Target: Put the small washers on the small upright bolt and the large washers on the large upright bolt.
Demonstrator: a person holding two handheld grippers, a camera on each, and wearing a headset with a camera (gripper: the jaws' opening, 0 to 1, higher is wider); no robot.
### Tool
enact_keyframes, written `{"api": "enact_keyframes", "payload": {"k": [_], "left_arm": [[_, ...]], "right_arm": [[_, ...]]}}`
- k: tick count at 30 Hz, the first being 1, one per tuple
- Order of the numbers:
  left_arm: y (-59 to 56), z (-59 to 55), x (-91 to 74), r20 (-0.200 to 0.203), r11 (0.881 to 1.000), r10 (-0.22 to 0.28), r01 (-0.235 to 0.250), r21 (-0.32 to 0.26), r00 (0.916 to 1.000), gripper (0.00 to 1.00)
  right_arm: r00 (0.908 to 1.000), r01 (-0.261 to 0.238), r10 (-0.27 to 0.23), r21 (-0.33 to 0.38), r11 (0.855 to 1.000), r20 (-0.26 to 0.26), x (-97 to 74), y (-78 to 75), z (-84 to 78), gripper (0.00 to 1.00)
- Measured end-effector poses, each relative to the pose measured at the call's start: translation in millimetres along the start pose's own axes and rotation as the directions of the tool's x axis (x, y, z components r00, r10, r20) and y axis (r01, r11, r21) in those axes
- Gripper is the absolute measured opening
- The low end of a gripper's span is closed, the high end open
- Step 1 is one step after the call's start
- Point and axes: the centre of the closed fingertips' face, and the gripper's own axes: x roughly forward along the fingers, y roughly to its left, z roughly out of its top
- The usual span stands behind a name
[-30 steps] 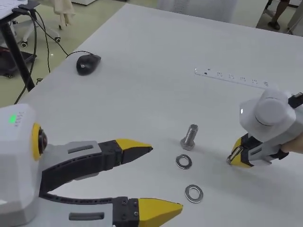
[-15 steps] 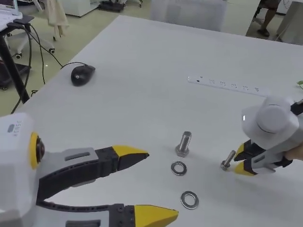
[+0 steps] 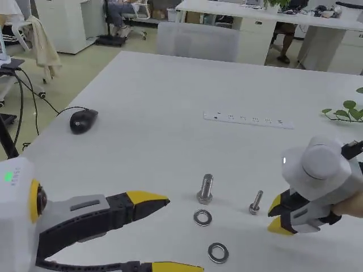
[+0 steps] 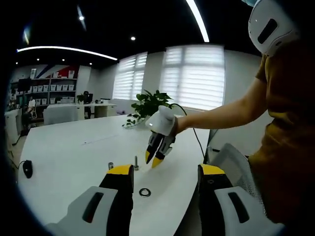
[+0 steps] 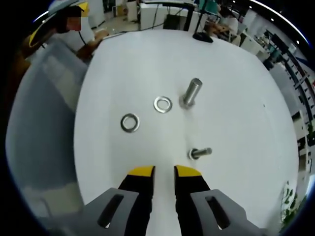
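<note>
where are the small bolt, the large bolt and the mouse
small bolt (image 3: 257, 201): head view, middle of its shank
large bolt (image 3: 206, 185): head view, threaded shank
mouse (image 3: 83, 119): head view, top of its shell

- The large bolt (image 3: 205, 188) stands upright on the table (image 3: 153, 113), toward its near side.
- The small bolt (image 3: 256, 202) stands upright to the right of it, apart.
- The first washer (image 3: 202, 217) lies flat just in front of the large bolt; the second washer (image 3: 218, 252) lies nearer still, slightly right.
- The right gripper (image 3: 271, 218) is just right of the small bolt, not touching it.
- The left gripper (image 3: 184, 233) is at the near left.
- The power strip (image 3: 248, 119) lies behind the bolts; the mouse (image 3: 83, 119) lies far left.
</note>
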Motion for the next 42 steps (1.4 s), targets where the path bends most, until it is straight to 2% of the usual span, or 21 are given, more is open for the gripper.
{"api": "enact_keyframes", "payload": {"k": [9, 11, 17, 23, 26, 30, 33, 37, 42], "left_arm": [[-4.1, 1.9, -8.5, -0.003, 0.999, -0.020, 0.020, 0.029, 0.9998, 0.51], [-5.5, 1.7, -10.9, -0.003, 0.999, -0.025, 0.025, 0.036, 0.9997, 0.51], [-10.1, -0.8, -15.2, -0.002, 0.998, -0.045, 0.045, 0.034, 0.9990, 0.51], [-12.3, -3.3, -17.7, 0.001, 0.998, -0.063, 0.063, 0.028, 0.9980, 0.51], [-12.6, -4.5, -19.4, 0.004, 0.997, -0.073, 0.073, 0.029, 0.9973, 0.51], [-11.1, -10.2, -21.4, -0.015, 0.996, -0.083, 0.083, 0.040, 0.9965, 0.51], [-10.5, -7.9, -23.7, 0.007, 0.995, -0.091, 0.091, 0.034, 0.9958, 0.51], [-6.3, -10.3, -24.9, 0.013, 0.994, -0.101, 0.101, 0.032, 0.9948, 0.51], [-2.2, -7.9, -24.2, 0.035, 0.992, -0.121, 0.121, 0.020, 0.9920, 0.51]], "right_arm": [[0.9993, 0.007, -0.008, 0.014, 1.000, 0.037, 4.2, 23.0, 15.6, 0.16], [0.9984, -0.009, 0.008, 0.017, 1.000, 0.056, 5.7, 29.7, 20.0, 0.16], [0.9982, -0.015, 0.013, 0.025, 1.000, 0.059, 13.3, 42.5, 26.3, 0.17], [0.9984, -0.044, 0.044, 0.020, 0.999, 0.035, 27.1, 60.0, 28.0, 0.17], [0.9980, -0.049, 0.048, 0.023, 0.999, 0.041, 29.7, 62.9, 32.8, 0.17], [0.9981, -0.045, 0.044, 0.024, 0.999, 0.042, 33.6, 63.6, 40.1, 0.18], [0.9983, -0.046, 0.045, 0.022, 0.999, 0.037, 36.8, 63.7, 45.1, 0.19], [0.9985, -0.051, 0.051, 0.010, 0.999, 0.021, 41.1, 65.2, 49.7, 0.21], [0.9987, -0.051, 0.051, 0.006, 0.999, 0.008, 42.6, 60.1, 53.9, 0.22]]}}
